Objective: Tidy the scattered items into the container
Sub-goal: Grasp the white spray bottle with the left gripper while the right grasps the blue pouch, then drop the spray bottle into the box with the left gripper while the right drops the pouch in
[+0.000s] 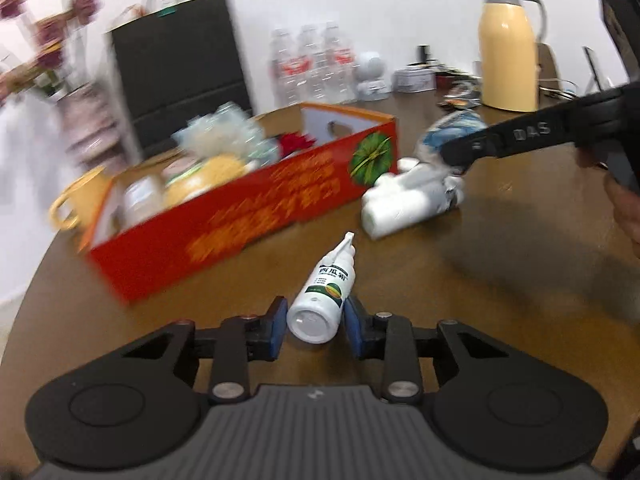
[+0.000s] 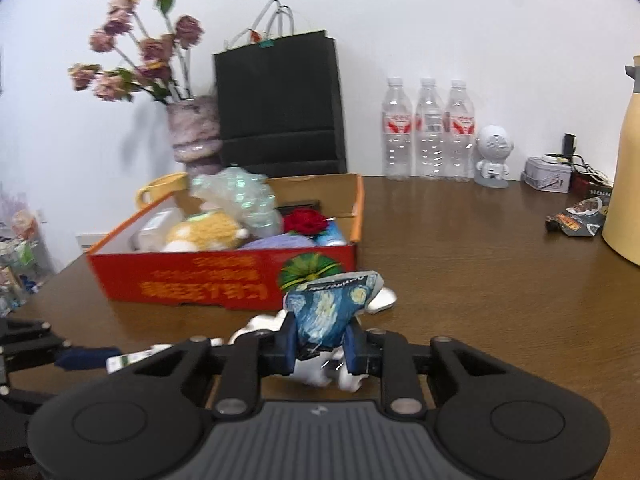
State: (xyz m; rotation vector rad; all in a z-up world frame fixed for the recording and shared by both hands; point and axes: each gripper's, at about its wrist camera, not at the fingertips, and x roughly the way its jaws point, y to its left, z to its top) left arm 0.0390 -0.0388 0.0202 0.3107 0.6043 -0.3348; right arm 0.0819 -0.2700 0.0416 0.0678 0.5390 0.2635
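Observation:
A red cardboard box (image 1: pixel 224 236) lies on the brown table, holding a plush toy, a red flower and wrapped items; it also shows in the right wrist view (image 2: pixel 192 284). A white spray bottle (image 1: pixel 323 292) with a green label lies on the table between the blue pads of my left gripper (image 1: pixel 316 320); the pads sit close to its base on both sides. My right gripper (image 2: pixel 320 346) is shut on the blue starry-print top of a white pack (image 2: pixel 334 310). In the left wrist view that pack (image 1: pixel 408 196) rests right of the box.
A black paper bag (image 2: pixel 280 112), a vase of flowers (image 2: pixel 192 132), three water bottles (image 2: pixel 428 128), a small white robot figure (image 2: pixel 492 156) and a yellow mug (image 2: pixel 160 190) stand at the back. A cream thermos (image 1: pixel 508 44) and a snack packet (image 2: pixel 580 216) are at the right.

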